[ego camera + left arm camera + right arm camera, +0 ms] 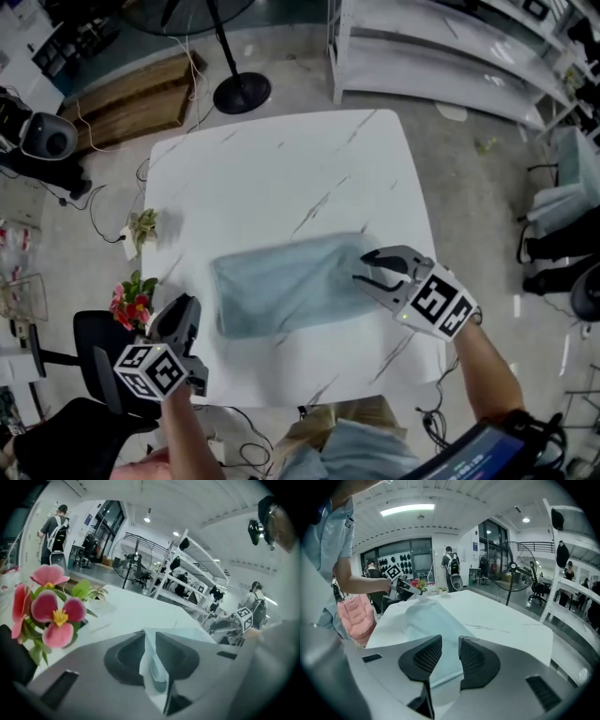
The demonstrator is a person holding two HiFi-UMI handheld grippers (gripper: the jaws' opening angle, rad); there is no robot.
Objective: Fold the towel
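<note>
A light blue towel [291, 281] lies folded and flat across the near half of the white marble table [281, 169]. My right gripper [366, 272] hovers at the towel's right end, jaws open and empty. In the right gripper view [445, 653] the towel [426, 620] shows beneath the gap. My left gripper [185, 307] is off the towel's left end, over the table's near left corner. Its jaws [149, 653] stand a narrow gap apart, and the towel [187, 635] shows through and beyond the gap, lying on the table.
Pink and red flowers [131, 305] [49, 609] sit by the table's left edge, with a small plant [142, 225] behind them. A black chair [94, 347] stands near left. A fan base [242, 92] and white shelving [450, 47] lie beyond the table.
</note>
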